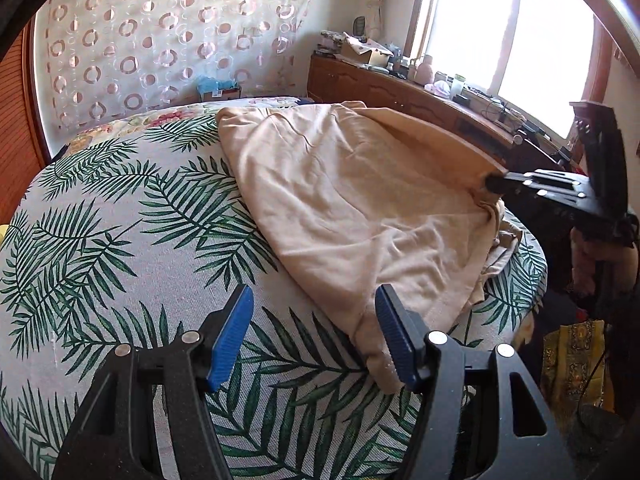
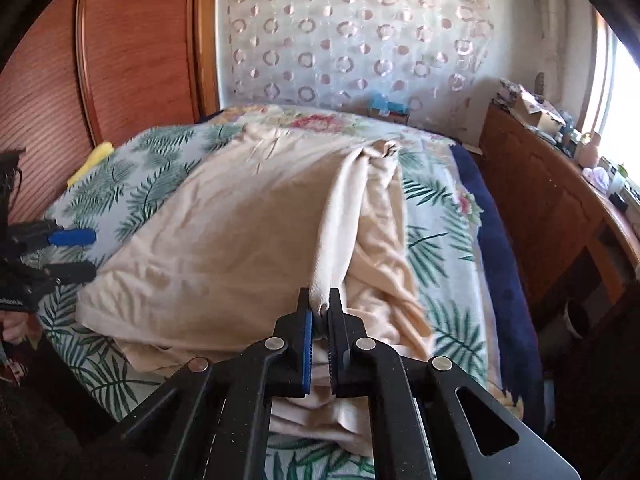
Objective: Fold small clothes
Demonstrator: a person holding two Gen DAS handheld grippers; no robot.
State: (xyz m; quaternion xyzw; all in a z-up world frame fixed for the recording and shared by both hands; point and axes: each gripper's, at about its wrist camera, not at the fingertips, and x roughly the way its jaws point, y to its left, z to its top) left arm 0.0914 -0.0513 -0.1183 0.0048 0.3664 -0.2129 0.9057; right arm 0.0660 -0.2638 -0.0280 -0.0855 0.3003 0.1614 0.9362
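A beige garment (image 1: 352, 200) lies spread on the bed, over a sheet with a palm-leaf print (image 1: 120, 220). My left gripper (image 1: 314, 320) hovers open at the garment's near corner. Its right pad (image 1: 396, 340) lies against that corner, and only sheet shows between the pads. In the left wrist view my right gripper (image 1: 496, 182) pinches the garment's far right edge and holds it taut, a little off the bed. In the right wrist view the right gripper (image 2: 320, 308) is shut on a bunched fold of the garment (image 2: 224, 232). The left gripper (image 2: 80, 253) stands open at that view's left edge.
A wooden sideboard (image 1: 400, 88) crowded with bottles and boxes runs under the bright window. A wooden panel (image 2: 136, 48) stands behind the bed on the left. A navy blanket (image 2: 496, 240) runs along the bed's right side, and a yellow item (image 2: 90, 162) lies at the far left.
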